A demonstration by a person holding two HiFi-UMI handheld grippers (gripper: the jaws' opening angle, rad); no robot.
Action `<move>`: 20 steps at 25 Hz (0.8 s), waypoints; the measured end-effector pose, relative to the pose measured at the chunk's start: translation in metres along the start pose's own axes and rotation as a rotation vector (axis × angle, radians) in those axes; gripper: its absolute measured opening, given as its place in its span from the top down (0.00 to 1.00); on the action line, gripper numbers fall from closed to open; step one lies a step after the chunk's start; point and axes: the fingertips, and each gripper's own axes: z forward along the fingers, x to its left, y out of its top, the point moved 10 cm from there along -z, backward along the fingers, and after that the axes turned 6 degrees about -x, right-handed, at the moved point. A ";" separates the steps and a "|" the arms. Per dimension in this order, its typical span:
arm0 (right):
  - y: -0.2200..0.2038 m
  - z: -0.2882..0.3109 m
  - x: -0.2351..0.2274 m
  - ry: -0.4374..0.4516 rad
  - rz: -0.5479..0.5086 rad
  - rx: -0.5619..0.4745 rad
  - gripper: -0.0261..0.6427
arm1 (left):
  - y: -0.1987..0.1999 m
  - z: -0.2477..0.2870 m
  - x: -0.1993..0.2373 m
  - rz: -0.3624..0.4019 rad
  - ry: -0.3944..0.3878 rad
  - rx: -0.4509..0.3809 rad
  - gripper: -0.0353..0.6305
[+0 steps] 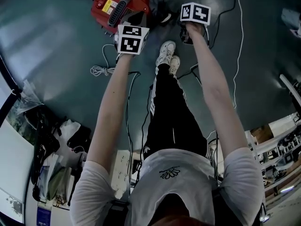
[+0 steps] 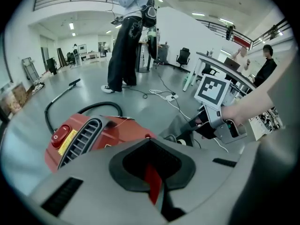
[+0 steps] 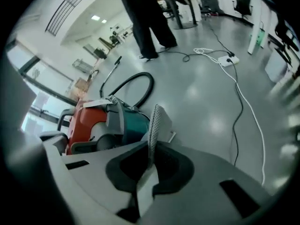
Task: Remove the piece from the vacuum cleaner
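Left gripper view: left gripper (image 2: 151, 175) jaws closed; right gripper (image 3: 155, 115) likewise; red vacuum cleaner (image 2: 119, 130), ribbed vent (image 2: 84, 137).

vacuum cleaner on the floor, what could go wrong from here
The left gripper and right gripper both have jaws together, holding nothing. Pushing in like that may just shove the vacuum cleaner across the smooth floor. A white cable lies coiled near the person's shoes, so a step could snag it.

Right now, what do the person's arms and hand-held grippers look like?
Bare arms emerge from short pale T-shirt sleeves. The left hand-held gripper and right hand-held gripper each carry a white cube with black square markers. Both bodies are grey plastic around a black recess.
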 end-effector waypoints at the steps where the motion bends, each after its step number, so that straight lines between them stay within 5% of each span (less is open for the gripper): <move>1: -0.001 0.000 0.002 -0.006 -0.040 0.003 0.92 | 0.000 0.000 0.000 -0.003 0.001 -0.002 0.94; 3: -0.017 -0.004 -0.001 0.005 -0.021 -0.015 0.92 | -0.002 -0.002 0.000 -0.011 0.008 -0.015 0.94; 6: -0.050 -0.013 -0.008 0.051 0.197 -0.083 0.92 | -0.002 -0.005 -0.001 -0.028 0.011 -0.035 0.94; 10: -0.058 -0.020 -0.006 0.041 0.258 -0.107 0.92 | -0.004 -0.008 -0.003 -0.025 0.006 -0.044 0.94; 13: -0.070 -0.026 -0.011 0.086 0.417 -0.149 0.92 | -0.006 -0.008 -0.002 -0.023 0.002 -0.052 0.94; 18: -0.063 -0.029 0.001 0.010 0.143 -0.111 0.92 | -0.003 -0.009 -0.002 -0.006 -0.006 -0.062 0.94; 20: -0.059 -0.025 -0.002 0.014 0.151 -0.091 0.92 | -0.005 -0.010 -0.002 -0.031 0.008 -0.073 0.94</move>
